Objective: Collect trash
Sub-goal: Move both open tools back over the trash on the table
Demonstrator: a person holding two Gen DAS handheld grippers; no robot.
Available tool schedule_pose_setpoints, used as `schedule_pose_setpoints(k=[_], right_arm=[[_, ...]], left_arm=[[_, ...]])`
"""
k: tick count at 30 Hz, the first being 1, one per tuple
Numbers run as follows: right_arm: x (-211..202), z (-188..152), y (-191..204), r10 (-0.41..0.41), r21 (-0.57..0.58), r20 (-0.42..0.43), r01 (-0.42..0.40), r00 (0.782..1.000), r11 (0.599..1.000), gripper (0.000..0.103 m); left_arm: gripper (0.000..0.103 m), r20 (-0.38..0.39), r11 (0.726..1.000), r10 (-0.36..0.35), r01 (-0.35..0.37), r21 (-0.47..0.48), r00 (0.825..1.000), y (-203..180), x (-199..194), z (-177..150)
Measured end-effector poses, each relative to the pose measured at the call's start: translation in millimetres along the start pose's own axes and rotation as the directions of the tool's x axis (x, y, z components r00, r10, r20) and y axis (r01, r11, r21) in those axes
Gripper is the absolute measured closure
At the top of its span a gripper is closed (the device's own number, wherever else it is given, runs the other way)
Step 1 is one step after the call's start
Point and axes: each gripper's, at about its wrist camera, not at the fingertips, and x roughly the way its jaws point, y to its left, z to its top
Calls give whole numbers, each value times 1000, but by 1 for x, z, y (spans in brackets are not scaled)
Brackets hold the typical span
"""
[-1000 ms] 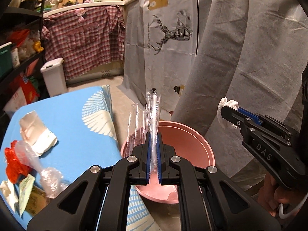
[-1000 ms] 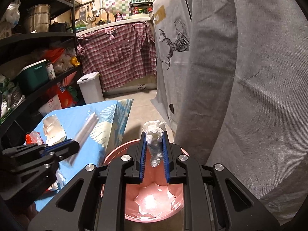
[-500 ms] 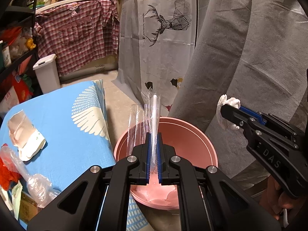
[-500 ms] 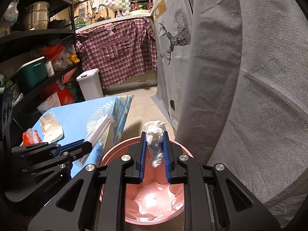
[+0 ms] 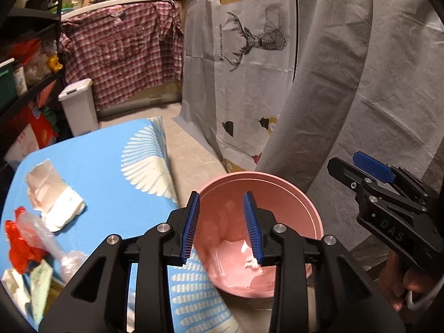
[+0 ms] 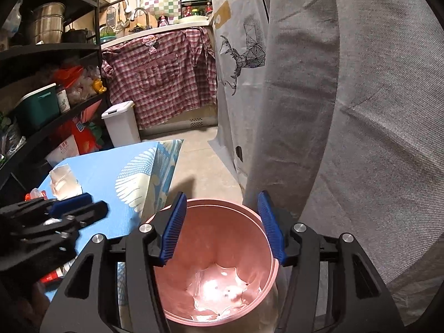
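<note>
A pink bin [image 5: 280, 179] stands on the floor by the blue-clothed table [image 5: 111, 166]. My left gripper [image 5: 222, 223] hovers over its near rim, jaws opening, nothing between the pads. My right gripper [image 6: 222, 222] hangs above the same bin [image 6: 249, 252], jaws also opening and empty. A white tissue wad [image 6: 233, 294] and glossy clear film lie at the bin's bottom. On the table lie a crumpled white paper [image 5: 52, 202], a red wrapper [image 5: 19, 247] and clear plastic [image 5: 55, 249]. Each gripper shows in the other's view: right gripper [image 5: 360, 166], left gripper [image 6: 80, 205].
A grey cloth curtain [image 5: 360, 83] hangs close behind the bin on the right. A white lidded bin [image 5: 79, 105] stands past the table, below plaid shirts [image 5: 125, 50]. Dark shelves [image 6: 41, 97] crowded with goods line the left side.
Both grippers have opened. The clear plastic wrap has left the left jaws and the white tissue has left the right jaws. The left view has shifted slightly.
</note>
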Motion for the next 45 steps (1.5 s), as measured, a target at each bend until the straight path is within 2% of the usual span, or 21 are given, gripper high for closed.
schedule_pose_setpoints(k=[7,17,22,25,30,34,40,45], right_arm=[[-21,1,11,18,-13,37,-17,999,1000,49],[-60,3,42,85,-36,88,-82,993,996,50],[-73,4,62,143,-60,91,-138,986,989,60],[-79,3,76,199,-64,79,-195,977,979,71],[-77,-2,104,282,-81,44,-278,958,957,79],[-75,-8,132,345,-123,31,-339,938,933,80],[-65,-25,179,424,-201,-7,-416,906,887,80],[-45,-36,202,441,-219,-52,-441,896,870,80]], left_arm=[[70,51,999,42,-41,-11,998,19,-51,-2],[70,97,992,123,-121,-28,988,64,-127,-16],[70,114,988,153,-148,-53,982,95,-161,-21],[71,117,984,172,-166,-63,978,115,-176,-23],[71,136,975,219,-211,-72,966,147,-194,-32],[77,130,962,253,-234,-140,959,179,-195,-47],[80,121,947,295,-273,-169,948,211,-191,-68],[80,103,933,318,-292,-211,942,243,-192,-76]])
